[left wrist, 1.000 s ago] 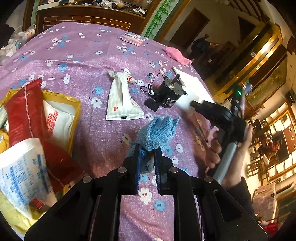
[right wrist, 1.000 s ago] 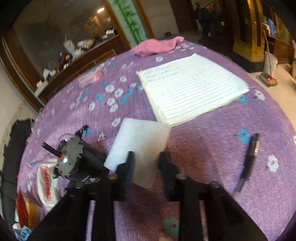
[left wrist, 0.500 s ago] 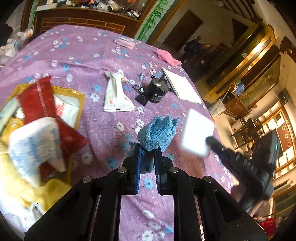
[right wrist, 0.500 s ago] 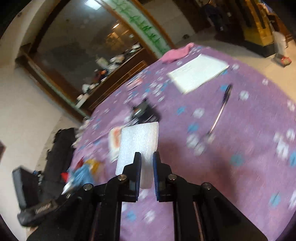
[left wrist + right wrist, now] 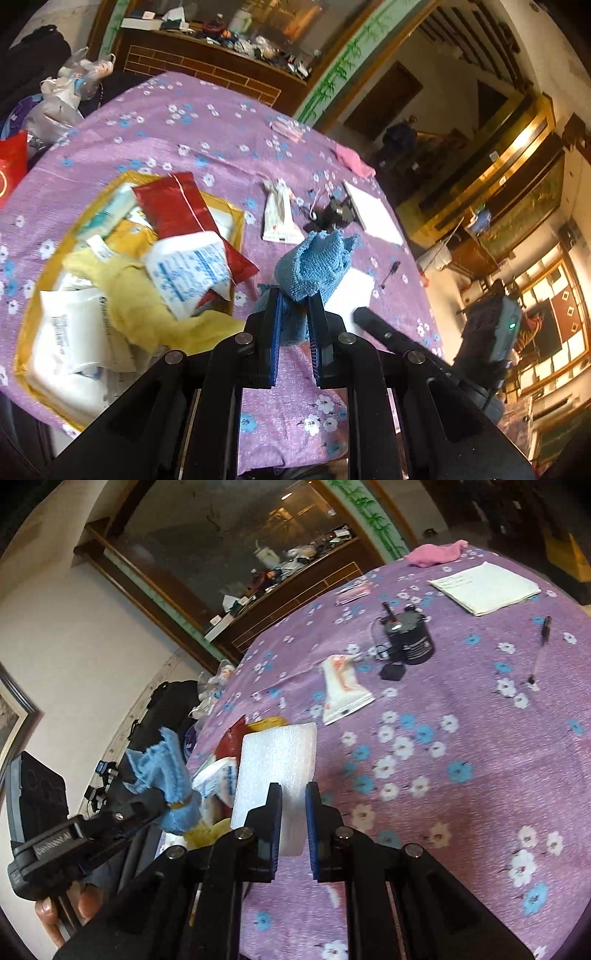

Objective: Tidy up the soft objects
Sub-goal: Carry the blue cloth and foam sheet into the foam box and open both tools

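My left gripper (image 5: 294,314) is shut on a blue knitted cloth (image 5: 314,264) and holds it above the purple flowered table, just right of the yellow tray (image 5: 236,221). The tray holds several soft packs and a yellow cloth (image 5: 147,306). My right gripper (image 5: 293,812) is shut on a white foam sheet (image 5: 277,760), held upright in the air near the tray. In the right wrist view the left gripper (image 5: 147,805) with the blue cloth (image 5: 166,771) is at the left. The foam sheet also shows in the left wrist view (image 5: 351,291).
On the table lie a white tissue pack (image 5: 341,686), a black motor (image 5: 410,638) with wires, a white notepad (image 5: 484,587), a pen (image 5: 539,646), a pink cloth (image 5: 436,554) and a small pink pack (image 5: 352,590). Bags (image 5: 70,96) lie beyond the table's far left edge.
Both grippers have moved back and left toward the tray with their loads. The foam sheet was lifted off the table and now sits beside the blue cloth.
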A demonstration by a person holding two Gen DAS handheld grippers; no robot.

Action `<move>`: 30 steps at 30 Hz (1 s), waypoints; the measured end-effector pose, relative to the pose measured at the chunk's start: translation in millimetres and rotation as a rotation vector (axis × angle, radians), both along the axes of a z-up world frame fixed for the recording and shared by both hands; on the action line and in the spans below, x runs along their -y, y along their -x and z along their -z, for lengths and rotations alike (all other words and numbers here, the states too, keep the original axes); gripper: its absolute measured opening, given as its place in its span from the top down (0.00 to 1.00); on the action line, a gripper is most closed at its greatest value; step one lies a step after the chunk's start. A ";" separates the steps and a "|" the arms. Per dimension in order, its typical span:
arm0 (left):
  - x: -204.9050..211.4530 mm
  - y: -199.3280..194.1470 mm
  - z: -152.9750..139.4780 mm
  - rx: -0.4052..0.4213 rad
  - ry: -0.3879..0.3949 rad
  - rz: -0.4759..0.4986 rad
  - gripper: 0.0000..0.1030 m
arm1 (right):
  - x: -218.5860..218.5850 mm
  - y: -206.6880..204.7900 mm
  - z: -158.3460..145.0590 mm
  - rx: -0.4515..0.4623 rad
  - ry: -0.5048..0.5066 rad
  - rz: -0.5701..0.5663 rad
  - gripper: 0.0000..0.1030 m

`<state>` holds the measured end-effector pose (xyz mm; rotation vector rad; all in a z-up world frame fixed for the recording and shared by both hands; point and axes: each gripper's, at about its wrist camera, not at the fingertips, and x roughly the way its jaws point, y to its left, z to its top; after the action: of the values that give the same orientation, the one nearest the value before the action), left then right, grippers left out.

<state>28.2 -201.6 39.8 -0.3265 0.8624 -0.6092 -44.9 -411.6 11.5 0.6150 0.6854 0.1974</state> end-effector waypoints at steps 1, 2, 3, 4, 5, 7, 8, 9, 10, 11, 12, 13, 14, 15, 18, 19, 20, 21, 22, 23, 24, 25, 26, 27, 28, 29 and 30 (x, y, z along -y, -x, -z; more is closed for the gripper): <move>-4.0 0.2 -2.6 0.007 0.002 -0.006 0.88 | -2.5 -0.3 -0.9 0.003 0.001 -0.003 0.90; -8.9 0.9 -4.8 0.016 0.007 -0.017 0.88 | -5.3 -0.2 -2.3 0.010 0.000 -0.006 0.90; -12.7 1.1 -5.9 0.019 0.012 -0.023 0.88 | -8.7 1.3 -3.6 0.015 0.001 -0.009 0.90; -16.5 0.5 -6.2 0.020 0.017 -0.030 0.88 | -10.4 0.6 -4.4 0.020 0.006 -0.012 0.90; -19.3 0.2 -6.1 0.022 0.019 -0.036 0.88 | -12.5 2.0 -5.4 0.024 0.009 -0.012 0.90; -29.0 -2.4 -5.1 0.022 0.024 -0.061 0.88 | -15.7 -0.3 -6.3 0.033 0.007 -0.014 0.90; -33.7 -4.5 -4.4 0.021 0.027 -0.070 0.88 | -16.7 -2.7 -5.6 0.033 0.004 -0.018 0.90; -39.8 -6.3 -4.5 0.020 0.030 -0.082 0.88 | -18.0 -5.3 -4.6 0.031 -0.001 -0.024 0.90; -46.4 -9.2 -4.2 0.018 0.032 -0.098 0.88 | -20.4 -8.7 -3.3 0.027 -0.009 -0.034 0.90; -51.4 -11.7 -3.9 0.016 0.033 -0.110 0.88 | -23.7 -13.1 -1.8 0.022 -0.016 -0.047 0.90; -59.8 -15.0 -3.5 0.015 0.036 -0.129 0.88 | -26.2 -15.8 -1.0 0.021 -0.022 -0.055 0.90; -67.7 -18.1 -3.5 0.014 0.040 -0.149 0.88 | -30.5 -20.7 -0.5 0.020 -0.027 -0.066 0.90; -74.8 -21.1 -3.2 0.015 0.038 -0.165 0.88 | -34.1 -24.6 -0.6 0.020 -0.029 -0.074 0.90; -79.8 -23.4 -2.4 0.016 0.036 -0.177 0.88 | -37.7 -28.6 -0.9 0.020 -0.030 -0.084 0.90; -95.5 -38.6 4.5 0.001 0.028 -0.219 0.88 | -50.5 -44.9 -2.6 0.019 -0.028 -0.114 0.90; -99.0 -44.6 7.2 -0.002 0.026 -0.229 0.88 | -55.1 -50.5 -3.9 0.021 -0.023 -0.124 0.90; -101.5 -50.0 9.9 -0.005 0.019 -0.237 0.88 | -59.0 -56.3 -6.5 0.024 -0.015 -0.130 0.90; -102.9 -56.5 12.6 -0.011 0.009 -0.241 0.88 | -63.5 -63.8 -10.4 0.029 -0.002 -0.131 0.90; -103.1 -62.9 15.1 -0.014 0.005 -0.239 0.88 | -67.2 -69.8 -13.6 0.032 0.005 -0.133 0.90; -103.1 -68.4 17.3 -0.016 0.001 -0.237 0.88 | -70.8 -76.9 -16.5 0.035 0.009 -0.137 0.90; -101.2 -76.6 20.1 -0.022 -0.009 -0.235 0.88 | -75.8 -87.3 -19.3 0.034 0.023 -0.139 0.90; -98.9 -84.7 22.7 -0.028 -0.021 -0.231 0.88 | -81.0 -97.2 -21.0 0.030 0.043 -0.138 0.90; -96.0 -92.3 25.7 -0.032 -0.037 -0.225 0.88 | -86.2 -104.9 -20.8 0.025 0.065 -0.136 0.90; -93.3 -100.5 30.5 -0.035 -0.056 -0.229 0.88 | -91.2 -112.3 -19.8 0.021 0.086 -0.130 0.90; -91.0 -107.6 36.4 -0.042 -0.074 -0.234 0.88 | -96.9 -120.0 -17.4 0.011 0.104 -0.130 0.90; -89.0 -115.1 44.5 -0.056 -0.090 -0.235 0.88 | -101.4 -127.7 -12.4 -0.010 0.113 -0.133 0.90; -88.7 -120.5 51.2 -0.073 -0.092 -0.230 0.88 | -102.6 -130.8 -7.6 -0.029 0.108 -0.133 0.90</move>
<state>148.7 -112.9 -11.4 -0.3600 0.9056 -0.3449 85.9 -309.0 19.2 0.4704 0.7606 0.2734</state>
